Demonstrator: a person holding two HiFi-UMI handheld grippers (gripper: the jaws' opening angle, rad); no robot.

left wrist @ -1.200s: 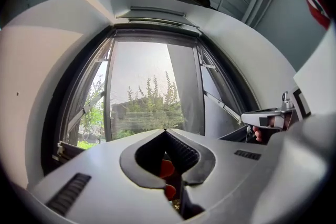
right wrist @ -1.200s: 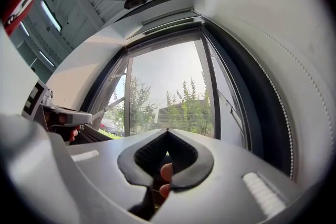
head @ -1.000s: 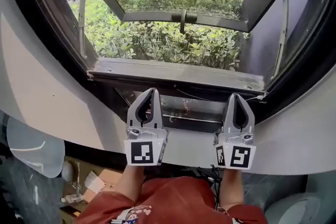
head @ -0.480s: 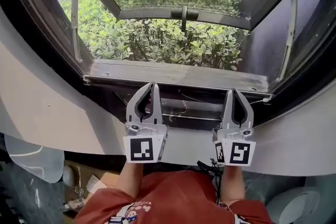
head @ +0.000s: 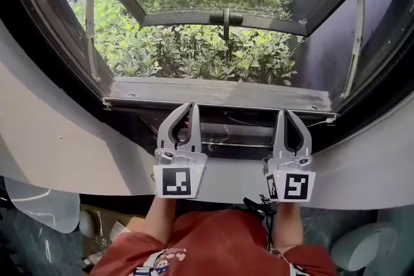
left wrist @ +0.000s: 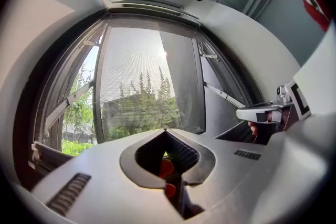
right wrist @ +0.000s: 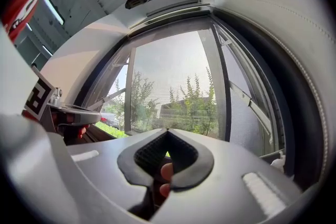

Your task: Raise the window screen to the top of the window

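White sill (head: 52,139) below open window (head: 220,92); green shrubs (head: 194,55) outside.

No readable text, brand, number or sign found. Just above the red fabric shirt (head: 213,242): black-and-white square marker patterns on the white cubes of left gripper (head: 191,106) and right gripper (head: 285,113), no letters. At shirt's lower edge, small printed picture (head: 158,264), illegible.

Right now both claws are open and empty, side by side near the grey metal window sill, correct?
No: the left claw and right claw are shut, as both gripper views show. They are empty, side by side near the grey metal window sill.
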